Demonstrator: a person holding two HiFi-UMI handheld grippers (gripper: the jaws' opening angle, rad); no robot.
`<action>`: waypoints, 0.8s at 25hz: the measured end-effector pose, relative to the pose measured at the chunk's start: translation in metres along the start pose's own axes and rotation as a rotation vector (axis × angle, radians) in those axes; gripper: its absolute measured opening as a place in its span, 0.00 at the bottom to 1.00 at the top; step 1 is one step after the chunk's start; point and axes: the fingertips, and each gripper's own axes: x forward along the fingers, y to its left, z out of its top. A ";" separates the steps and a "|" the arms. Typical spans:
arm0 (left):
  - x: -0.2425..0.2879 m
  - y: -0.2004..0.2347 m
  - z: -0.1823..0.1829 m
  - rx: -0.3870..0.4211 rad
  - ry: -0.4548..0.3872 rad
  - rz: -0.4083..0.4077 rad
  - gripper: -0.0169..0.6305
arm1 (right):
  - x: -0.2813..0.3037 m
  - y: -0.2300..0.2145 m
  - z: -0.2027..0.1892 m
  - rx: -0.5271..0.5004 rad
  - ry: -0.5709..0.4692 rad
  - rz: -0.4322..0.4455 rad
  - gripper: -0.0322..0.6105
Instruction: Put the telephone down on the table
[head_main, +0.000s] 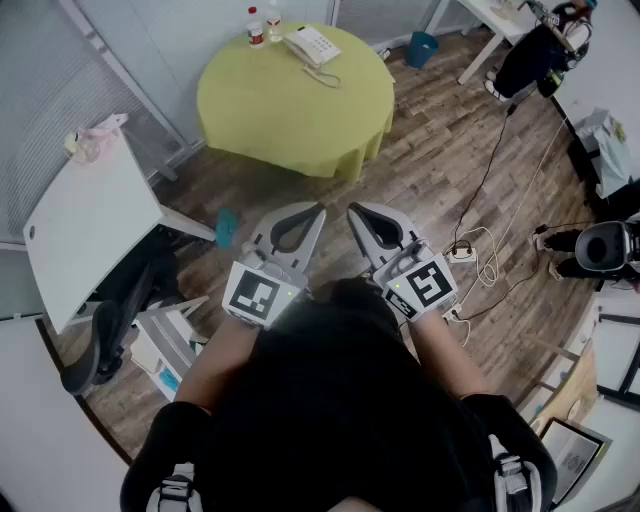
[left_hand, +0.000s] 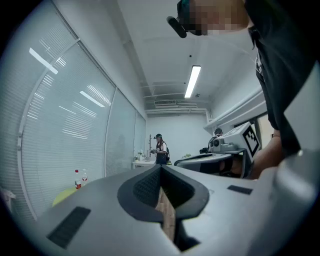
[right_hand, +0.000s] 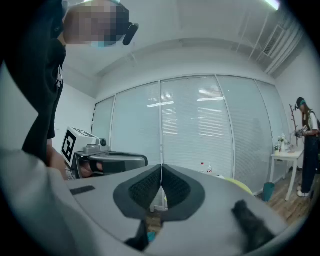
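Note:
The white telephone (head_main: 312, 45) lies on the far side of a round table with a yellow-green cloth (head_main: 290, 110), its cord curled beside it. Two small bottles (head_main: 258, 27) stand to its left. Both grippers are held level near the person's waist, well short of the table. My left gripper (head_main: 320, 208) is shut with nothing between its fingers, the tips meeting (left_hand: 161, 167). My right gripper (head_main: 352, 208) is shut and empty as well (right_hand: 161, 167). Each gripper view shows the other gripper alongside: the right one (left_hand: 220, 150), the left one (right_hand: 107, 161).
A white desk (head_main: 90, 230) and a black chair (head_main: 100, 330) stand at the left. A blue bin (head_main: 421, 48), a white table (head_main: 495, 20) and a person (head_main: 545, 50) are at the back right. Cables (head_main: 490, 250) trail over the wooden floor on the right.

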 end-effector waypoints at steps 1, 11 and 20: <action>-0.001 0.001 0.000 -0.001 -0.002 0.003 0.04 | 0.001 0.001 0.000 -0.001 0.000 0.004 0.08; 0.005 0.010 -0.006 -0.022 0.009 0.019 0.05 | 0.005 -0.004 0.002 -0.014 0.014 -0.004 0.08; 0.046 0.031 -0.014 -0.028 0.043 0.029 0.05 | 0.022 -0.043 -0.001 0.007 0.017 0.021 0.08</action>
